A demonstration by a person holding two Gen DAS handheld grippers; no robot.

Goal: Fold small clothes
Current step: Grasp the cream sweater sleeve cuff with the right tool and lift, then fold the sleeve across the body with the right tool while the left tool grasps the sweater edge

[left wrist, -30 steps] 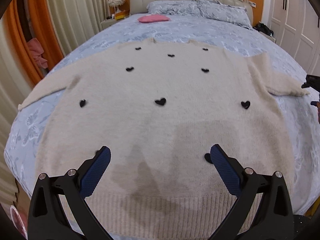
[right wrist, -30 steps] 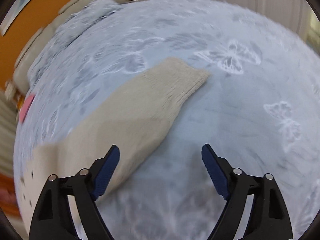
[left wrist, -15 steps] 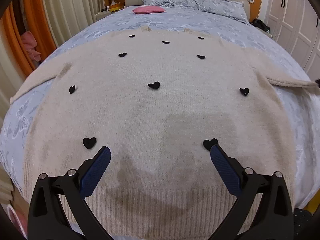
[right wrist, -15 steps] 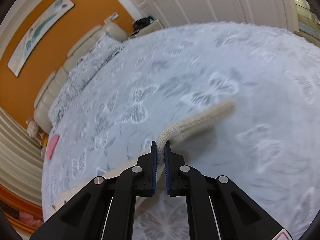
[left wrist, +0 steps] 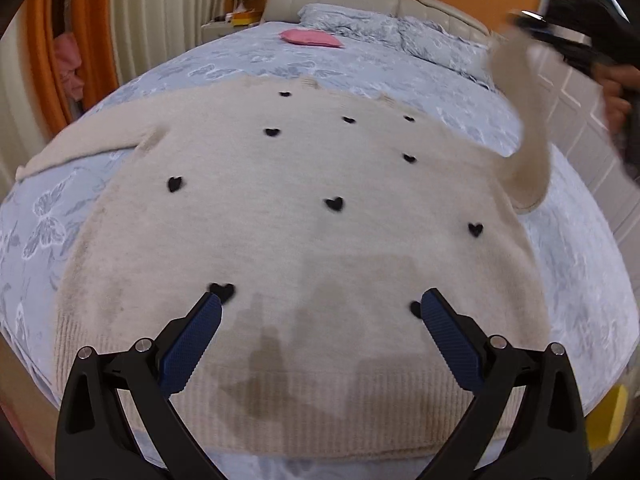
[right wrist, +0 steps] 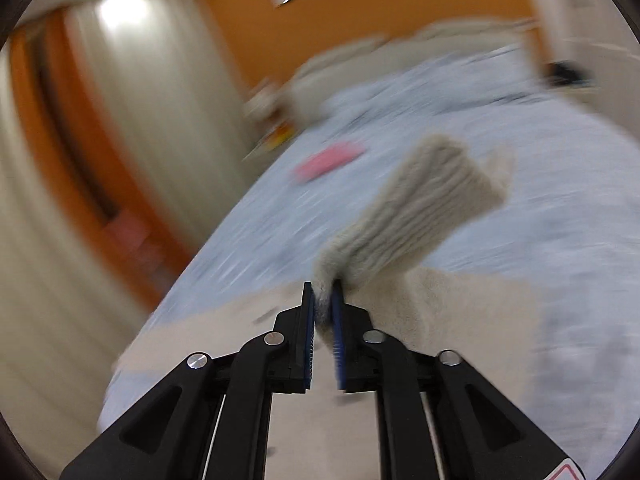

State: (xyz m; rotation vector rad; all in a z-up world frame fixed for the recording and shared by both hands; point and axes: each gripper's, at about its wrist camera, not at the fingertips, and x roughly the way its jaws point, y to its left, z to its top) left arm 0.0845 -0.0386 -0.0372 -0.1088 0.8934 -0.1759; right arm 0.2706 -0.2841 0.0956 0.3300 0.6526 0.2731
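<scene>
The cream sweater (left wrist: 304, 216) lies flat on the bed (left wrist: 580, 280). The right gripper (right wrist: 323, 312) pinches its sleeve cuff (right wrist: 424, 208), lifted above the bed, jaws loosening slightly. The left gripper (left wrist: 320, 312) hangs wide apart over the sweater's hem.

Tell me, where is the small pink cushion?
In the left wrist view the small pink cushion lies far up the blue bed, before the pillows.

No readable text, brand or number showing in either view. Only sign: corner of red-outlined triangular warning sticker (right wrist: 567, 473) peeking at bottom edge of right wrist view, on black gripper body; its symbol cut off.
</scene>
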